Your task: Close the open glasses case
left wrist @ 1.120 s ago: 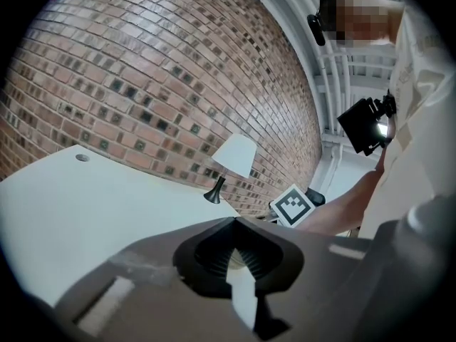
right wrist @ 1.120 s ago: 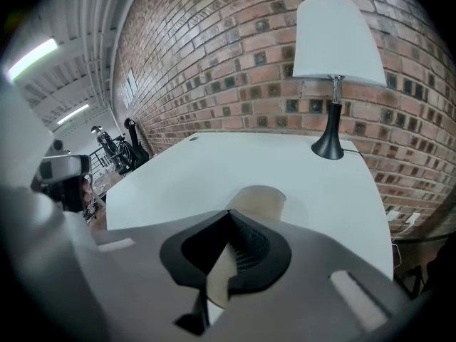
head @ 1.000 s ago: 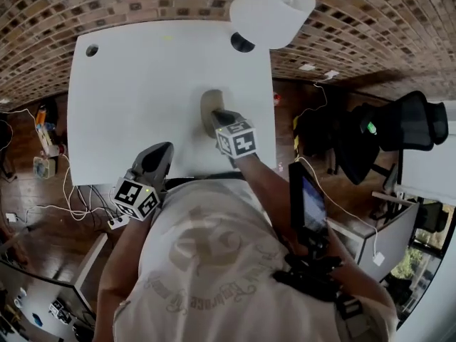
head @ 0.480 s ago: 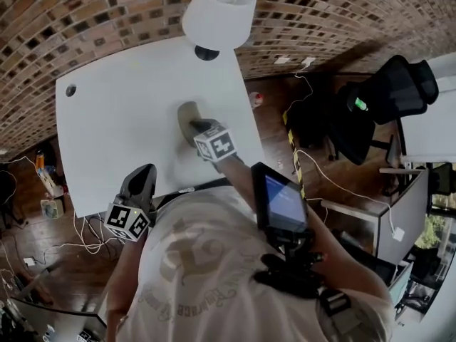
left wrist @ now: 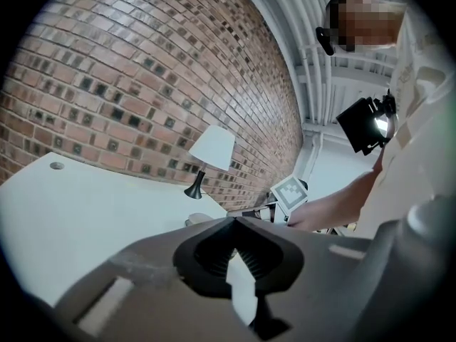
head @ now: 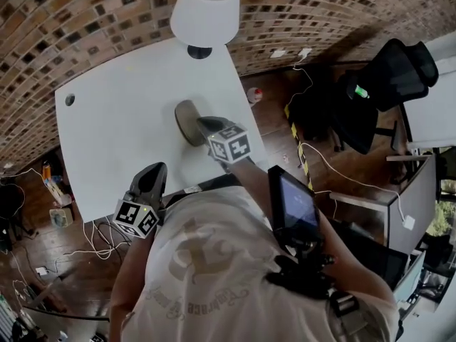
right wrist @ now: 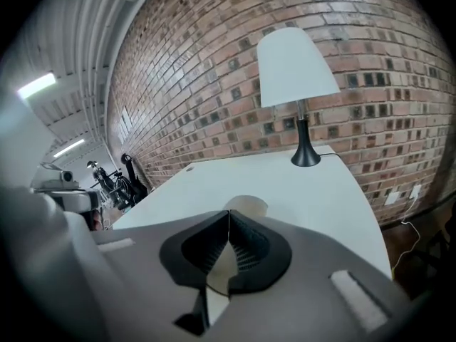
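The tan oval glasses case (head: 187, 120) lay on the white bench (head: 121, 127), about three o'clock of its middle, with the white-shaded table lamp (head: 205, 9) off at one o'clock. To my eye its lid looked down already. The right gripper (head: 203, 124), jaws pressed together on nothing, hung at the case's near end, probably because shut tips make a blunt pusher for a lid. The left gripper (head: 157, 171), likewise closed and empty, sat at seven o'clock beyond the bench edge, out of the way.
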`<state>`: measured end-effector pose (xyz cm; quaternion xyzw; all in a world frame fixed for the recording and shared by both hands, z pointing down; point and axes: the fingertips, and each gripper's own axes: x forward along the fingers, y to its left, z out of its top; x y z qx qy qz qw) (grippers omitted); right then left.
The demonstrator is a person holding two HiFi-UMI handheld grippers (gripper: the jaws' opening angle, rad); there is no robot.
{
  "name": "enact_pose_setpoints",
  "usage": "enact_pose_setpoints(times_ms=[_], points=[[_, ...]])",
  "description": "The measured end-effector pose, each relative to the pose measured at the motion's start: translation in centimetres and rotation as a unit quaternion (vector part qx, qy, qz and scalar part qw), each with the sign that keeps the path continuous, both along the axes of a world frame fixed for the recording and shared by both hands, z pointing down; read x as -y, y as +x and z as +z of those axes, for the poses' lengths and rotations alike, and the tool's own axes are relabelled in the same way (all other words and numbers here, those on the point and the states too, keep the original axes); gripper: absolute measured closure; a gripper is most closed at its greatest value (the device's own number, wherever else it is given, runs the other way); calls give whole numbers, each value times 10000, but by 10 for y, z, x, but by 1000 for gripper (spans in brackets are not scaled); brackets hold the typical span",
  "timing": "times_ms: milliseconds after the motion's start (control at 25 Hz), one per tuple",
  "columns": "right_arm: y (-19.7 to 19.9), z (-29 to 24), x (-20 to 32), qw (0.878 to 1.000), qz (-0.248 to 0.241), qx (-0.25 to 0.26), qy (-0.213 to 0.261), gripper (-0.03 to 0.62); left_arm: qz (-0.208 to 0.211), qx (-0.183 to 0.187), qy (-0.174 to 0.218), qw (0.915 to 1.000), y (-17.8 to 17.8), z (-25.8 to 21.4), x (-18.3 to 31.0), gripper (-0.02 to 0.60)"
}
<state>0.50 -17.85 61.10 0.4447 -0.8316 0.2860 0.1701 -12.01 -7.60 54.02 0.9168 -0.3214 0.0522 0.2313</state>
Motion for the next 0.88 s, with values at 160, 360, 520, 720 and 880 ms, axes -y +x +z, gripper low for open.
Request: enact_pose_setpoints(times_ms=[160, 360, 520, 720, 880], points=[[23, -14, -17, 9995, 37, 257, 153, 585, 86, 6, 88, 9999, 24, -4, -1, 575], [51, -27, -39, 9981, 62, 561, 265, 585, 105, 28, 71, 9999, 48, -5, 3, 575], [70, -42, -60, 9965, -109, 754, 346, 585, 291, 118, 59, 9995, 84, -6, -2, 575], [93, -60, -84, 9927, -568, 867, 619, 585, 700, 207, 259, 9970, 138, -15, -19, 575], [111, -68, -104, 9892, -782, 994, 741, 585, 743, 263, 344, 9963, 163, -22, -31, 575]])
